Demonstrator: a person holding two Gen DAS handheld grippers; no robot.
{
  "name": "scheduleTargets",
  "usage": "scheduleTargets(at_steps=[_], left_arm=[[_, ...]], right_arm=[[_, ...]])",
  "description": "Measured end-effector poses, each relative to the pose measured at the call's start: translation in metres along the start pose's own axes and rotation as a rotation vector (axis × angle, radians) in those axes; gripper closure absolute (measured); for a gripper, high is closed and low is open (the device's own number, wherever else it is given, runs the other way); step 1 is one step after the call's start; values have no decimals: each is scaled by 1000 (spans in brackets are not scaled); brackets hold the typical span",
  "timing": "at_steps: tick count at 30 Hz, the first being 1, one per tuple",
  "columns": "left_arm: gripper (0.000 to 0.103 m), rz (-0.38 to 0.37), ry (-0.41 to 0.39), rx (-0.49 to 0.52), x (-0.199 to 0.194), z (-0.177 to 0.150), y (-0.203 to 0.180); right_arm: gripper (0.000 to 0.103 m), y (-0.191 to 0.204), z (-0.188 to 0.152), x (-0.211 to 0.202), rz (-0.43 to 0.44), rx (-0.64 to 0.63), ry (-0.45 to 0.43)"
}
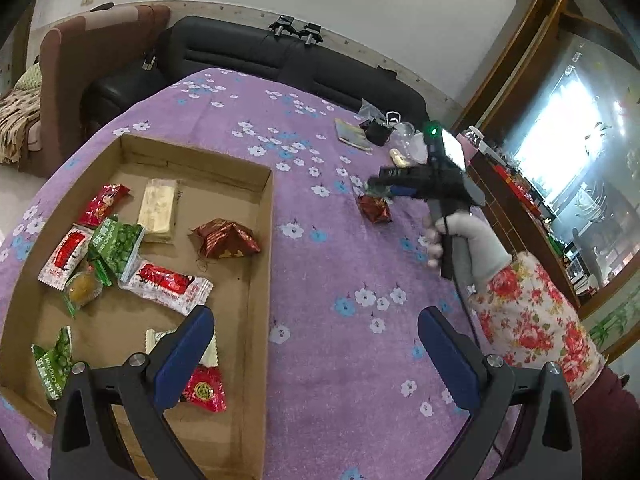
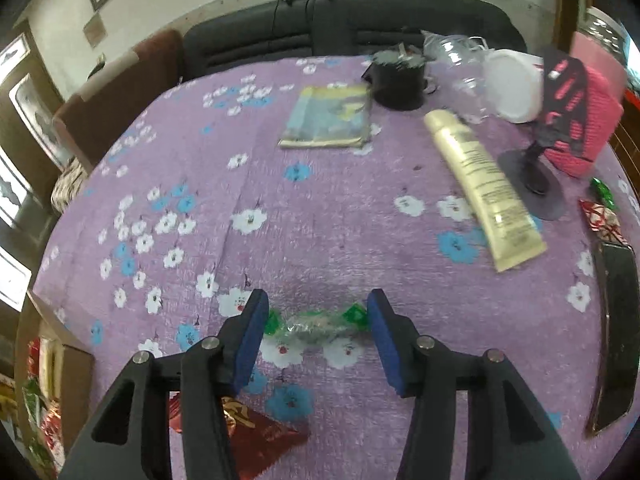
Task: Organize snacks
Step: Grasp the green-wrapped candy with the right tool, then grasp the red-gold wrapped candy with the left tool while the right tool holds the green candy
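The only print I could read was "Original" on the green packets (image 1: 120, 246) lying in the cardboard tray (image 1: 262, 280); the red-and-white wrappers (image 1: 166, 285) beside them carried red characters too small to make out, and the lettering on the cream tube (image 2: 482, 186) was blurred. My left gripper (image 1: 316, 354) hung over the tray's near corner with its blue pads wide apart and nothing between them. My right gripper (image 2: 318, 330) pointed down at the cloth, its pads pressed on the two twisted green ends of a clear-wrapped candy (image 2: 316, 326), clamped lengthwise just above the table. A dark red foil packet (image 2: 264, 436) lay on the cloth just beneath that gripper. The table wore a purple cloth (image 1: 340, 260) printed with white and blue flowers. At its far edge sat a booklet (image 2: 326, 118), a black cup (image 2: 400, 80) and a white lid (image 2: 514, 86). Behind stood a black sofa (image 1: 240, 52) and a brown armchair (image 1: 80, 64) against a pale wall.
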State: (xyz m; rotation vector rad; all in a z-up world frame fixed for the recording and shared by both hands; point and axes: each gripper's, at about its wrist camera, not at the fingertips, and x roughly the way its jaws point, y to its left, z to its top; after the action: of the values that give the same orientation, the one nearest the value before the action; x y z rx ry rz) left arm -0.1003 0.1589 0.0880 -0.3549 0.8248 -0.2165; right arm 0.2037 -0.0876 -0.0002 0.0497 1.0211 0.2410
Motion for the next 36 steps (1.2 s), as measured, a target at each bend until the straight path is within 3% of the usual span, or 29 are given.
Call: scheduleTargets(at_steps=[1,5,13,17,21,28,36], left_arm=[[1,-4,-1,2,1,0,-1],[1,-32,32,17,8,1,-7],[1,-10,43,59,9,16,-21],[1,-4,41,97,20,39,-39],[1,18,81,95,56,69,-57],[1,52,193,75,140,104,-83],[3,217,290,203,236,104,-115]], right_arm=[[66,3,-3,0,-19,-14,11],[73,0,-19,-11,-16,-14,15],[72,-41,-87,-60,25,102,22],[72,-41,-121,-80,57,135,-10],[72,-32,-144,-88,89,130,-55],[71,-32,-152,-92,97,105,-101],[71,-42,-150,-89,157,152,-93]])
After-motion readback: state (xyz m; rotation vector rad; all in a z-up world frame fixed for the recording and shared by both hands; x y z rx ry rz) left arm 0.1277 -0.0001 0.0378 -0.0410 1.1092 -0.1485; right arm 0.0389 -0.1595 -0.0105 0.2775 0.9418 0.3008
